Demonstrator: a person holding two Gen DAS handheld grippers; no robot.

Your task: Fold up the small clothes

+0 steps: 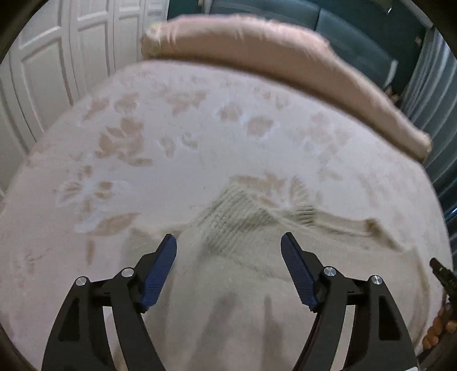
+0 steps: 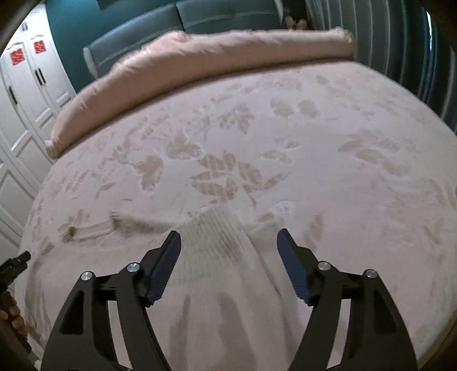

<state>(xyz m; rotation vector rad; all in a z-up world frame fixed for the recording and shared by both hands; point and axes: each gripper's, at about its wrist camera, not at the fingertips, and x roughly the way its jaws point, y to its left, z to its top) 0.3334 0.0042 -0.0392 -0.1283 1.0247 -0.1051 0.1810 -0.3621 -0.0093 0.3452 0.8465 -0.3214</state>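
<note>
A small cream knitted garment [image 1: 237, 228] lies flat on the bed, with a ribbed band at its far end and a sleeve running right. My left gripper [image 1: 228, 242] is open and empty, hovering just above the garment's near part. The same garment shows in the right wrist view [image 2: 220, 242], its ribbed band between the fingers and a sleeve [image 2: 137, 224] running left. My right gripper [image 2: 228, 239] is open and empty above it. Each gripper's tip shows at the other view's edge [image 1: 442, 276] [image 2: 14, 264].
The bed [image 1: 200, 137] has a pale pink cover with a leaf pattern. A rolled pink blanket [image 1: 280, 57] lies along the far edge. White wardrobe doors [image 1: 57, 57] stand to the left, a teal headboard [image 2: 214, 14] behind.
</note>
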